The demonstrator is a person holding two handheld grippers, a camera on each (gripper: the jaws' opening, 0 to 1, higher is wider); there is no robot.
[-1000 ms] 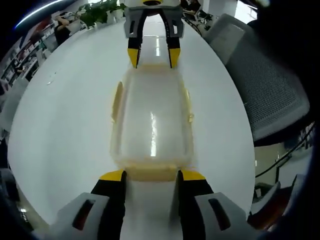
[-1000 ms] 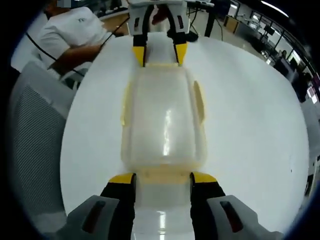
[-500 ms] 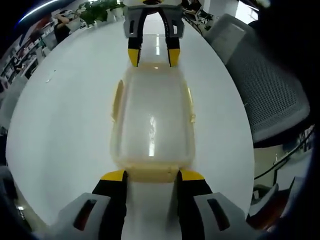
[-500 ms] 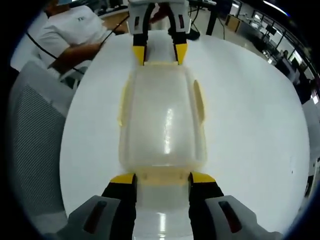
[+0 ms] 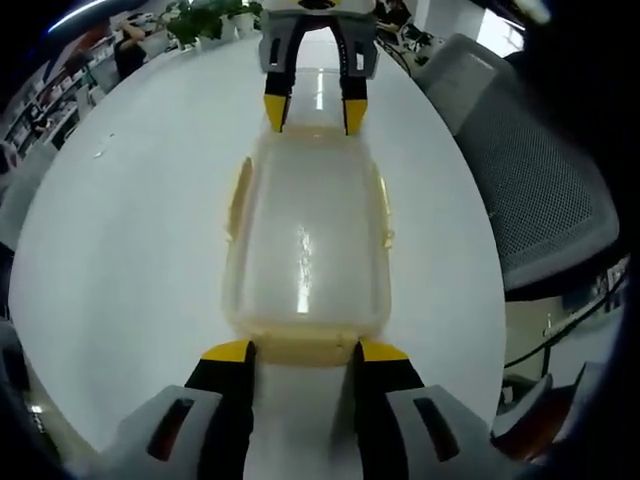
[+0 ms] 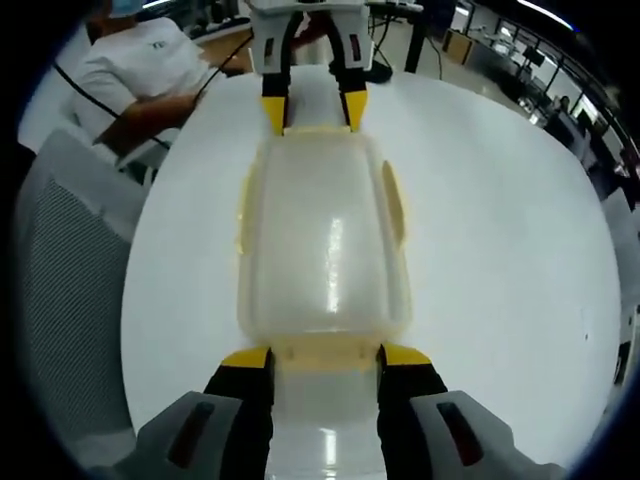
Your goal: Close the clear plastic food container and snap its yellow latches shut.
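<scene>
surface: white round table (image 5: 130, 230) with glossy reflections of ceiling light | seat: grey mesh office chair (image 5: 540, 190) just beside the table | far side: green potted plants (image 5: 205, 20) | right gripper view: person in white shirt (image 6: 130, 75) near the table, office desks (image 6: 520, 60) behind

Each view looked low and close along the clear plastic yellow-latched container (image 5: 305, 250) (image 6: 325, 245) from opposite ends, facing each other across the round white table (image 5: 130, 230) (image 6: 500, 230).
</scene>
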